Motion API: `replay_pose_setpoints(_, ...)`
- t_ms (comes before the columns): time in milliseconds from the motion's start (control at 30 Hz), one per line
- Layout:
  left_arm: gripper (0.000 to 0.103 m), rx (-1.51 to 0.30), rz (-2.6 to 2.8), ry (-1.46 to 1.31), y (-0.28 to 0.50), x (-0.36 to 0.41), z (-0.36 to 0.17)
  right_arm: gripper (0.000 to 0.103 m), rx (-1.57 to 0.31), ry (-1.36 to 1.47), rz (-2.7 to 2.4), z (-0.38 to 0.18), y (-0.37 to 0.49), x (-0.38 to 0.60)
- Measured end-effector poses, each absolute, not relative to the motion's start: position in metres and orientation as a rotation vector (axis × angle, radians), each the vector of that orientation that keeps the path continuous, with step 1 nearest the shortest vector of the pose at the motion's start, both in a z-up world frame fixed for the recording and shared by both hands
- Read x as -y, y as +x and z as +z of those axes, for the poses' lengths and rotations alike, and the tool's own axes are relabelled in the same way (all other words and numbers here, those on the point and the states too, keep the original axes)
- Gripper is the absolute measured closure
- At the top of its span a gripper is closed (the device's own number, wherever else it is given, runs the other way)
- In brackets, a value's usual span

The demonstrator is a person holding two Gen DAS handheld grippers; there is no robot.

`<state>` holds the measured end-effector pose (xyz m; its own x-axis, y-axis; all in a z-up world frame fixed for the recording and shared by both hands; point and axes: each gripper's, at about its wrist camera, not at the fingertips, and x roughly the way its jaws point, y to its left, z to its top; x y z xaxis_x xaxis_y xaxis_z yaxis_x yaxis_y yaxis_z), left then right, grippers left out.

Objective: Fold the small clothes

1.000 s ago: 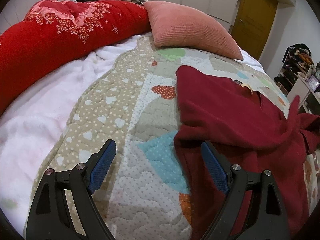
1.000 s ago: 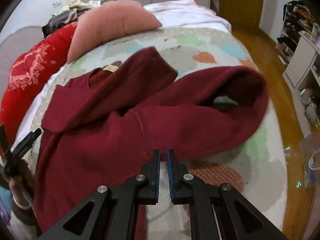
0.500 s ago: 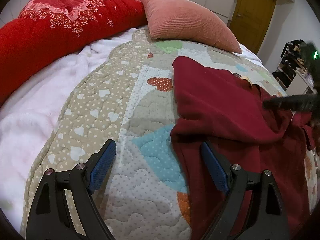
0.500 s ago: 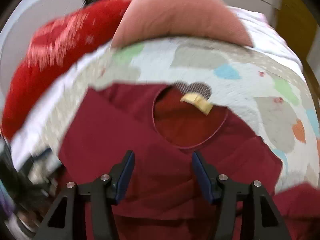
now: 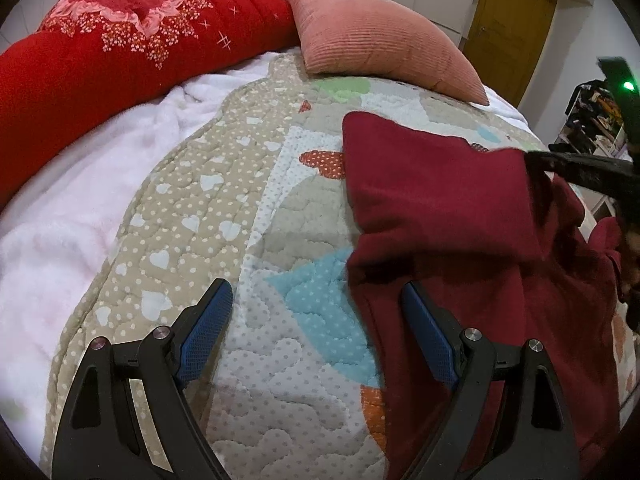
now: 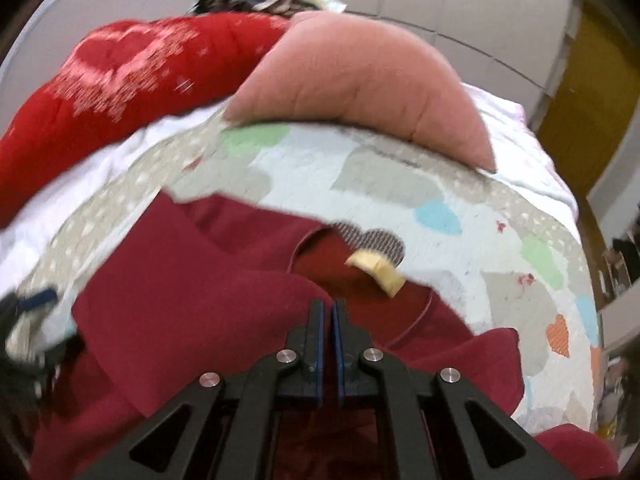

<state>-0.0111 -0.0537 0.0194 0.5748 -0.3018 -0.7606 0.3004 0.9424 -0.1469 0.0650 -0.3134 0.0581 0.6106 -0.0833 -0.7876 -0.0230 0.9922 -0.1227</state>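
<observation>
A dark red sweatshirt [image 5: 460,216] lies on the patterned quilt [image 5: 240,208], one sleeve folded across its body. In the right wrist view the sweatshirt [image 6: 192,300] shows its neck opening with a yellow label [image 6: 376,270]. My left gripper [image 5: 316,300] is open and empty, hovering over the quilt at the sweatshirt's left edge; its right finger is over the fabric. My right gripper [image 6: 327,306] is shut at the fold of fabric beside the neckline; whether cloth is pinched is hidden. It also shows in the left wrist view [image 5: 532,160], at the sweatshirt's far edge.
A pink cushion [image 5: 380,40] and a red bolster [image 5: 100,64] lie at the head of the bed. A white fleece blanket [image 5: 72,216] lies left of the quilt. A yellow door [image 5: 508,24] and cluttered shelves [image 5: 592,120] stand to the right.
My right gripper swung from the sweatshirt's lower part up to the neckline, opened on the way, and has now shut there. My left gripper stayed open and hardly moved.
</observation>
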Motion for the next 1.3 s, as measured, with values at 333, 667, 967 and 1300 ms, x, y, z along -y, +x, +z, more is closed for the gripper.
replay_pose_setpoints(333,0.016,-0.900,-0.332,-0.007,-0.008,0.049,0.019,0.083,-0.955,0.026,-0.055,0.053,0.049,0.335)
replay_pose_setpoints(667,0.016,-0.900,-0.324,0.017,-0.007,0.054,0.015,0.055,-0.981,0.106,-0.027,0.055,0.078,0.347)
replay_pose_setpoints(967,0.016,-0.897,-0.325,0.013,-0.006,0.052,0.016,0.055,-1.182,-0.288,-0.172,0.027,0.006,0.331)
replay_pose_setpoints(1300,0.016,-0.888,-0.317,0.013,-0.008,0.052,0.017,0.048,-0.989,0.150,-0.168,0.073,-0.061,0.382)
